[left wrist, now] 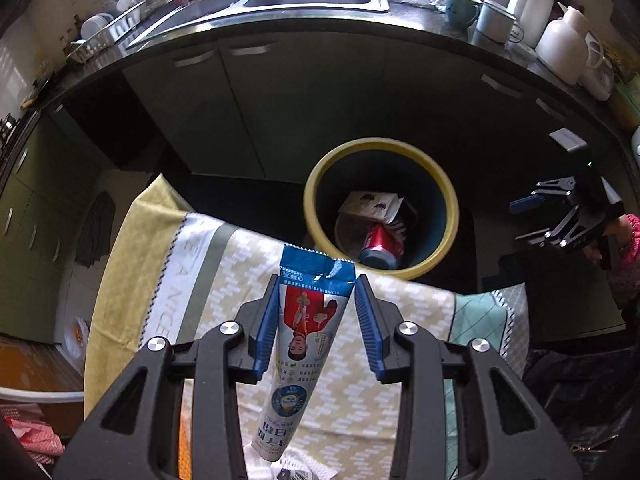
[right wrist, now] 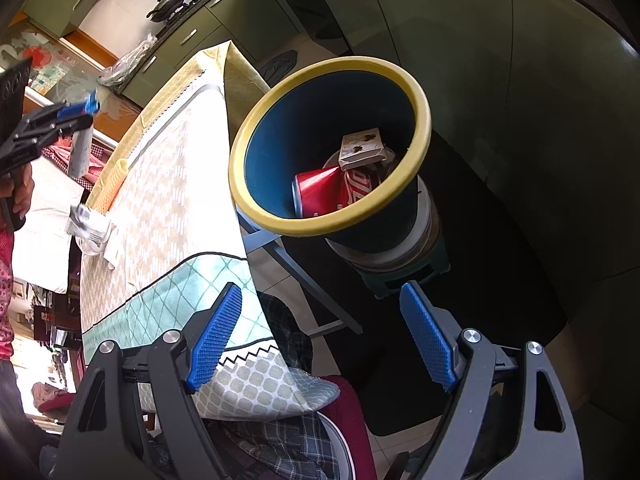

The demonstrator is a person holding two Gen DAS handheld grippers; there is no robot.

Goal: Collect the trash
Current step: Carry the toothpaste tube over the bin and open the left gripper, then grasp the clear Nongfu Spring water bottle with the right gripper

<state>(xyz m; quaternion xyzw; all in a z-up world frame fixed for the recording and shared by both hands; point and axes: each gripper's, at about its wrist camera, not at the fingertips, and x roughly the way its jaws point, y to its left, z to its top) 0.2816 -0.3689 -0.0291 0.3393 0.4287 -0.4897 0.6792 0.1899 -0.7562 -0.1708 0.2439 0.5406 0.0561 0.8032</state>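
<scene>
glossy printed plastic tube (left wrist: 298,356), ribbed blue tong pads (right wrist: 216,338), woven patterned tablecloth (right wrist: 168,184), smooth plastic bin (right wrist: 416,92)

Each gripper is built from black angular linkage arms pinned with round silver screws. The left gripper (left wrist: 315,322) and the right gripper (right wrist: 320,334) are both fitted with blue, finely ridged finger pads (right wrist: 216,336). A pink patterned sleeve (right wrist: 5,280) is worn.

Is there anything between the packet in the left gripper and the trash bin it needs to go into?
Nothing visible blocks it. The left gripper holds the packet over the tablecloth, and the bin sits open just past the table edge, holding only a red can and a small box at the bottom.
</scene>
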